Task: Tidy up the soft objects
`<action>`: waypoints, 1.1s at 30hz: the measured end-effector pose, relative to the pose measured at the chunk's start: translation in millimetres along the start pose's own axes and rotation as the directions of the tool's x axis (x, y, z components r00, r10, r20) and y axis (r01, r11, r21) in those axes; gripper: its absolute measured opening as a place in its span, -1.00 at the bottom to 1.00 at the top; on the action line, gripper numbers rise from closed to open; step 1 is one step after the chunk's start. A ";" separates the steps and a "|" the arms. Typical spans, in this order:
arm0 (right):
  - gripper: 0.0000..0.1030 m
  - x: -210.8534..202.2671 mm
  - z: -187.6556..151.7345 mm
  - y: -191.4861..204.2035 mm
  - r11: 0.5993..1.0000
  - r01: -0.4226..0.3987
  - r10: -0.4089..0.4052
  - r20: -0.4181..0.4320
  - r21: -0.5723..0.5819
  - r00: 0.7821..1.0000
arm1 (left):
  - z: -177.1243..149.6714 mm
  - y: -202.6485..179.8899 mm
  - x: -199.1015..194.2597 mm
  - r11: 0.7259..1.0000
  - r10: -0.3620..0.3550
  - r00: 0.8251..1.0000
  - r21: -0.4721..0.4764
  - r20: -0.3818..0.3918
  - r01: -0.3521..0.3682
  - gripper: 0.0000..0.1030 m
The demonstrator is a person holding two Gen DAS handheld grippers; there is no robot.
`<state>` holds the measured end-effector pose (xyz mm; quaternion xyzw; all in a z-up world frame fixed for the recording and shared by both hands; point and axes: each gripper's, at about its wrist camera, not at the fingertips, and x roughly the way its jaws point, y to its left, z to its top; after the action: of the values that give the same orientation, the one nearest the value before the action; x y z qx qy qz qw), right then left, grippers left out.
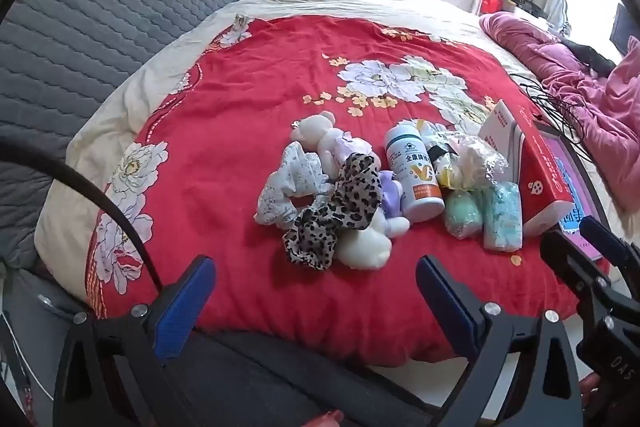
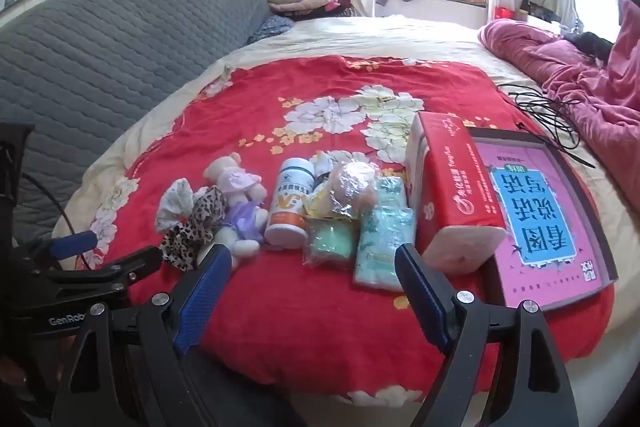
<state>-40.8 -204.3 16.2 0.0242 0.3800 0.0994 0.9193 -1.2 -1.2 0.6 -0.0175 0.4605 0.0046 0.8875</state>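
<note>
**Red blanket, sorting not yet begun**

Blue-padded left claw (image 1: 316, 281) and right claw (image 2: 314, 269) hover spread, empty. Left of the bottle (image 1: 414, 173) lie leopard scrunchie (image 1: 336, 203), white scrunchie (image 1: 290, 185), teddy (image 1: 320, 135). Next: probably pinching the scrunchie.

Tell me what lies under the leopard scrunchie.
The leopard scrunchie lies across a white plush toy and overlaps the pale floral scrunchie. The toy's middle is covered, so unseen.

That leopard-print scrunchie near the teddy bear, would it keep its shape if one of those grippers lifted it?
Probably not. The leopard-print scrunchie looks like gathered, ruffled cloth, so it would likely sag and dangle. It seems light and unlikely to roll. It lies against the white scrunchie and the teddy bear, so lifting may nudge them.
</note>
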 end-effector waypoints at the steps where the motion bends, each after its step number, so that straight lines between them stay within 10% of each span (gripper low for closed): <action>1: 0.65 0.2 0.5 -0.1 1.000 -0.002 0.002 0.001 -0.005 1.000 | -0.2 -0.9 0.1 1.000 -0.009 1.000 0.003 -0.002 0.009 0.96; 33: 0.65 -12.0 -7.1 -6.0 1.000 0.025 -0.025 0.004 0.000 1.000 | -12.8 -18.1 -10.7 1.000 -0.012 1.000 -0.001 -0.005 0.012 0.96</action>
<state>-53.0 -212.8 18.7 0.0196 0.3786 0.0876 0.9212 -17.3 -19.6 2.5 -0.0206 0.4624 -0.0005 0.8864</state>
